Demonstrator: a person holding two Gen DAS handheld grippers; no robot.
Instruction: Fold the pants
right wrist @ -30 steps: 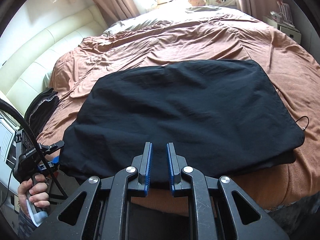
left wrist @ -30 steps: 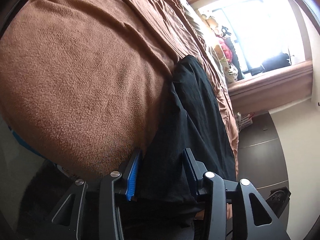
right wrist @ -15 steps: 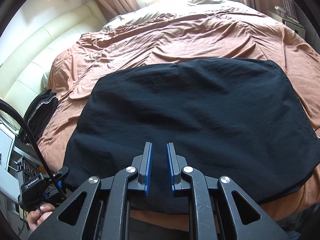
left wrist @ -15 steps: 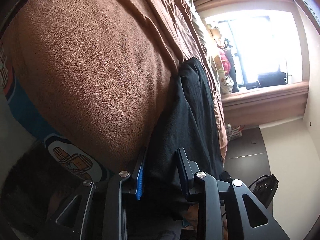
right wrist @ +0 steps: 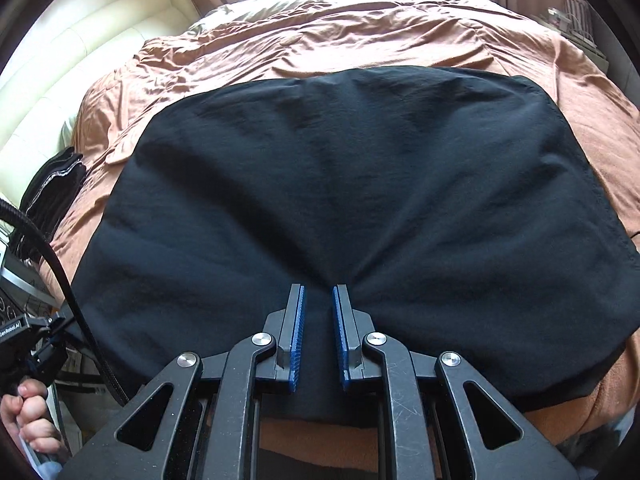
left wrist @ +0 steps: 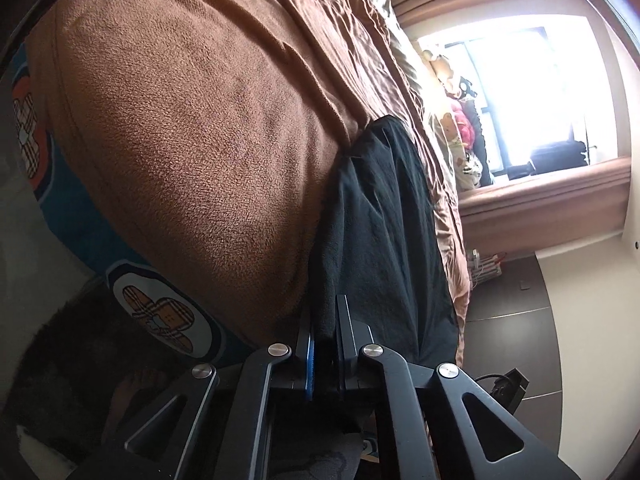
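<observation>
While the black pants (right wrist: 340, 184) lie flat on the brown bed (right wrist: 400, 40), the left gripper (left wrist: 323, 322) has just squeezed onto their edge, and the right gripper (right wrist: 319, 300) pinches the near edge.

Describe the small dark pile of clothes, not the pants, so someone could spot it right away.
Start at the bed with the brown blanket. Go to its left edge beside the cream padded wall. There lies the dark folded pile, far smaller than the black pants.

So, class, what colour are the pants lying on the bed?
Black pants, seen best in the right wrist view.
</observation>
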